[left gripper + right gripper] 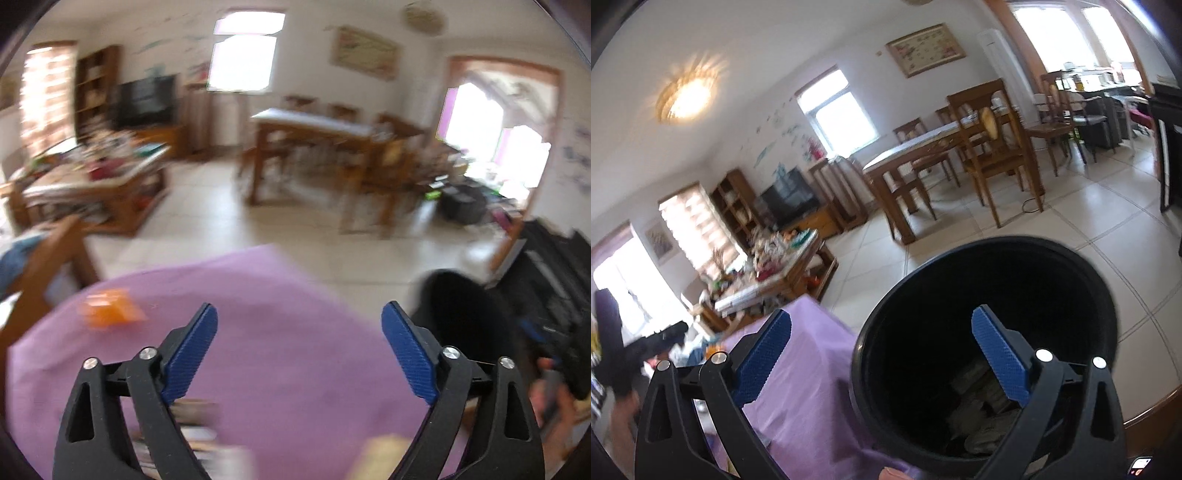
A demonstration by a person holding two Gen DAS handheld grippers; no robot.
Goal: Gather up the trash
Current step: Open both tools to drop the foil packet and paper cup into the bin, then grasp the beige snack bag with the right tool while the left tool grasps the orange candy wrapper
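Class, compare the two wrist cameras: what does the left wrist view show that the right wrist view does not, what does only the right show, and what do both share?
Only the left wrist view: an orange piece lying on the purple cloth, blurred items at the cloth's near edge, and the open left gripper with nothing between its fingers.

Only the right wrist view: the inside of the black bin, with crumpled pale trash at the bottom, the open right gripper held over it, and a lit ceiling lamp.

Both: the purple cloth, the black bin beside it, the wooden dining table.
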